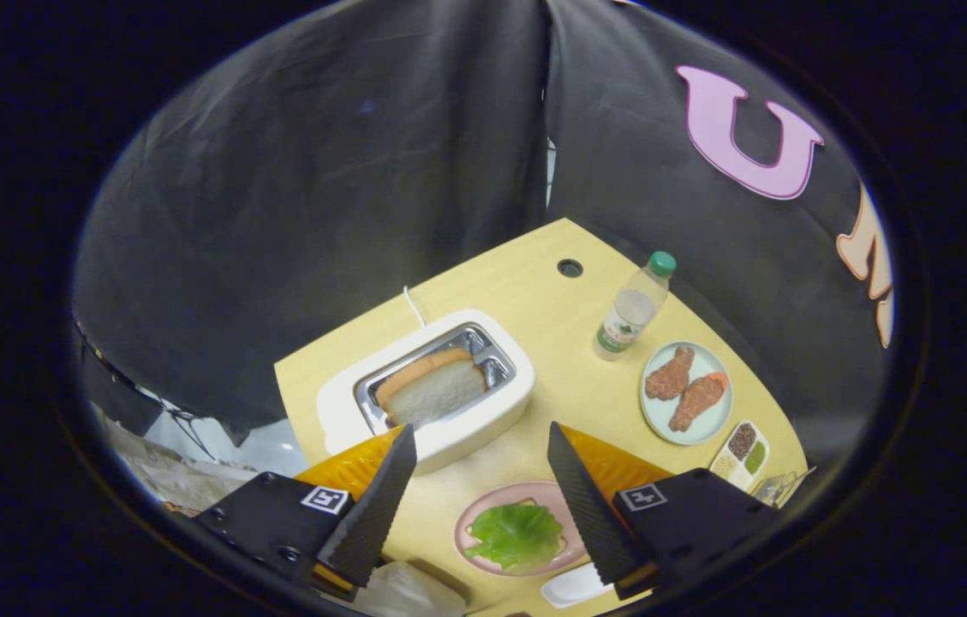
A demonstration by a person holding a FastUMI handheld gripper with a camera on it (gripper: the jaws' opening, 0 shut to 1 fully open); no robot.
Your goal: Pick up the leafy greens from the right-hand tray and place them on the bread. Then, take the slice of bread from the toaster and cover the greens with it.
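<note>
Above the desk (pixel 534 291), gripper (pixel 480 446) hovering, fingers (pixel 380 506) spread wide, gripping nothing.
Leafy greens (pixel 516 536) lying on pink plate (pixel 470 518) between fingers; bread slice (pixel 434 390) sitting in toaster (pixel 500 403) just ahead; meat plate (pixel 663 420) sitting near desk edge.

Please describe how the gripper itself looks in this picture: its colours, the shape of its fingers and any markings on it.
The gripper has two black fingers shaped like long pointed wedges, with a fine ribbed texture on their faces. Each finger sits on a black block that carries a small white square tag with a black pattern. Orange parts show behind the blocks, and the jaws stand open with nothing between them.
</note>
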